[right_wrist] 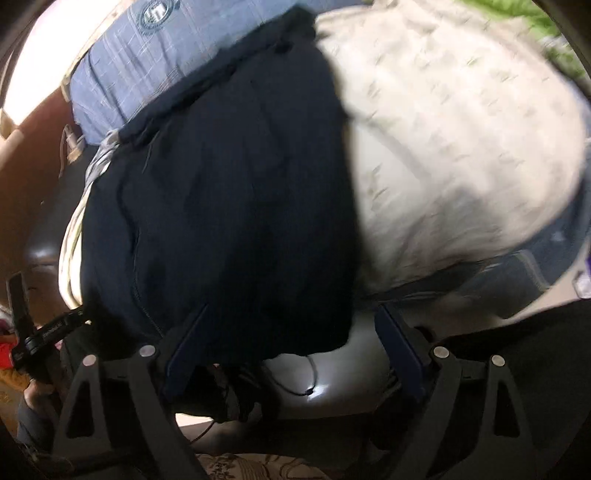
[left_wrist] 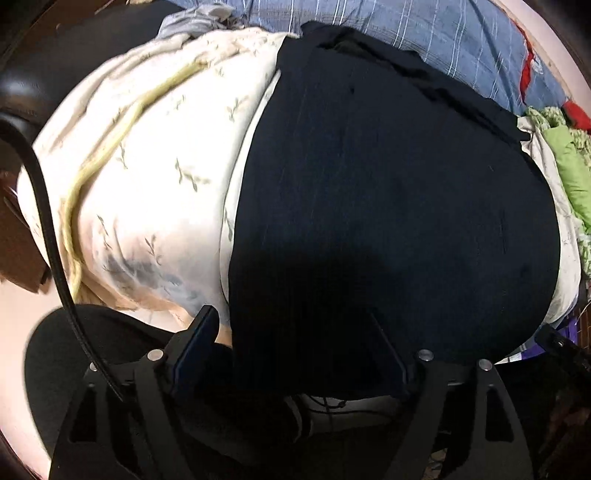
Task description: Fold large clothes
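A large dark navy garment [left_wrist: 388, 192] lies folded lengthwise on a cream quilt [left_wrist: 155, 166] on the bed. It also shows in the right wrist view [right_wrist: 229, 192], on the quilt [right_wrist: 461, 147]. My left gripper [left_wrist: 291, 325] is open over the garment's near edge, with the left finger [left_wrist: 199, 332] off the cloth and the right finger over it. My right gripper [right_wrist: 291, 317] is open at the garment's near right corner, holding nothing. The right wrist view is blurred.
A blue plaid pillow [left_wrist: 369, 29] lies at the head of the bed, also in the right wrist view [right_wrist: 147, 62]. Green cloth [left_wrist: 569, 162] and a red item [left_wrist: 576, 114] lie at the right. A black strap [left_wrist: 48, 229] hangs at the left.
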`<state>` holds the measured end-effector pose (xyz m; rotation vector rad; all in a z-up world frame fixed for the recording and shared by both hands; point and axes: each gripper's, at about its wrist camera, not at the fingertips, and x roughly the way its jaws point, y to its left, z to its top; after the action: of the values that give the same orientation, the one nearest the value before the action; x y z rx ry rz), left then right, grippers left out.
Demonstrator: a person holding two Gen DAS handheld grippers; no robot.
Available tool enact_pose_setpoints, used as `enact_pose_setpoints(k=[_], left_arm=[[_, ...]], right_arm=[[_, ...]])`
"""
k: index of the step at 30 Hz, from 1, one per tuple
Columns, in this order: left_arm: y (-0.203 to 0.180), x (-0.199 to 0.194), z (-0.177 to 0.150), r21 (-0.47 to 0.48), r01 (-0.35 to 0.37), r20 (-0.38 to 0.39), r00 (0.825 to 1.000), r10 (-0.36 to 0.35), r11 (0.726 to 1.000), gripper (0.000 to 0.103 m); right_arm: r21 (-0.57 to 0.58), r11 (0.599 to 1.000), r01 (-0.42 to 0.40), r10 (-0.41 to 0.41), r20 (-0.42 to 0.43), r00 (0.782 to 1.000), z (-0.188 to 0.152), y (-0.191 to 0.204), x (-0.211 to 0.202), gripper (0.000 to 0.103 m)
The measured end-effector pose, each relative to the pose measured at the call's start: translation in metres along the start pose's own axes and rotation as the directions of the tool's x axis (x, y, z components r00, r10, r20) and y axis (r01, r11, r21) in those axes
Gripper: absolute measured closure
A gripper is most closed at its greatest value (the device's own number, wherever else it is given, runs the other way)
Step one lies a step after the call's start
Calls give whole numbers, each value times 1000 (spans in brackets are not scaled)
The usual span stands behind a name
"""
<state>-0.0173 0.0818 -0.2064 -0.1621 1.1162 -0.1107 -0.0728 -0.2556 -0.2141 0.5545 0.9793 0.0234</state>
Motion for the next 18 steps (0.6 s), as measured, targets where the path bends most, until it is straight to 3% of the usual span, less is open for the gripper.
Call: enact_pose_setpoints(k=[5, 7, 9, 11, 14, 18], left_arm=[[0, 15, -1, -13, 46, -17, 999, -46, 999, 21], [-4, 13, -1, 2, 60, 1, 998, -60, 998, 41], [-8, 5, -3, 28, 41, 24, 999, -41, 999, 66], [-3, 1, -3, 12, 32, 26, 999, -33, 999, 86], [14, -9, -1, -57, 91, 23, 996, -89, 994, 95], [10, -41, 7, -19, 91, 93, 992, -89, 996, 95]], right_arm=[[29, 998, -50, 51, -12, 999, 12, -3, 27, 16], [6, 997, -77, 77, -7, 997, 13, -1, 28, 29], [28, 992, -126, 127, -28, 991, 13, -2, 22, 62], [23, 989, -144, 145, -34, 989, 12, -1, 13, 79], [-26, 982, -189, 189, -18, 982, 14, 11, -3, 85], [-67, 968, -241, 243, 20, 970, 27, 21, -30, 85]])
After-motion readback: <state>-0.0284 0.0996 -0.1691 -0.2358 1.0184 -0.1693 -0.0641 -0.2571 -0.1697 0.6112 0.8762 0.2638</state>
